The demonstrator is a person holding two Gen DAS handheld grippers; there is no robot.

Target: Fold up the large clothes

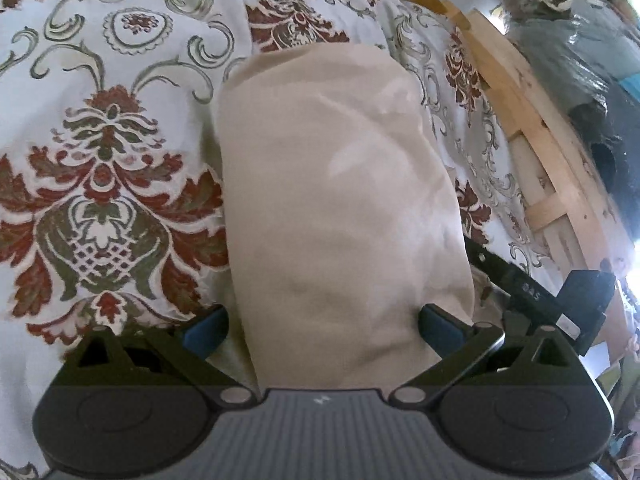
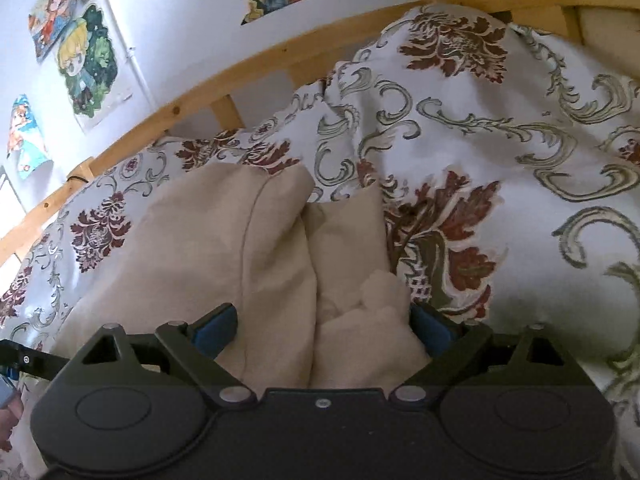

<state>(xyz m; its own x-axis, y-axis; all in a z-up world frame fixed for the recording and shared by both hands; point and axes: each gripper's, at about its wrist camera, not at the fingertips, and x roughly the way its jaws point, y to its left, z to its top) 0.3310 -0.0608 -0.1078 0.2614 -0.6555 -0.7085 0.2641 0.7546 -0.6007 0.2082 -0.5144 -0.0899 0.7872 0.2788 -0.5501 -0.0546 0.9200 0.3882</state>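
A beige garment [image 1: 332, 184] lies folded into a long bundle on the patterned bedspread [image 1: 100, 160]. My left gripper [image 1: 322, 328] stands over its near end with the jaws wide. The bundle fills the gap between the blue pads [image 1: 206, 330], and I see no firm pinch. In the right wrist view the beige garment [image 2: 224, 240] shows two thick layers with a seam and a fluffy lining at the near edge. My right gripper [image 2: 324, 328] is open around that near edge, with cloth bunched between the blue pads [image 2: 430, 326].
The wooden bed frame [image 1: 536, 184] runs along the right side in the left wrist view, with dark clutter [image 1: 600, 80] beyond it. A wooden rail [image 2: 248, 68] and a wall with pinned pictures [image 2: 88, 60] lie behind the bed. The bedspread rises in a rumpled mound [image 2: 500, 120].
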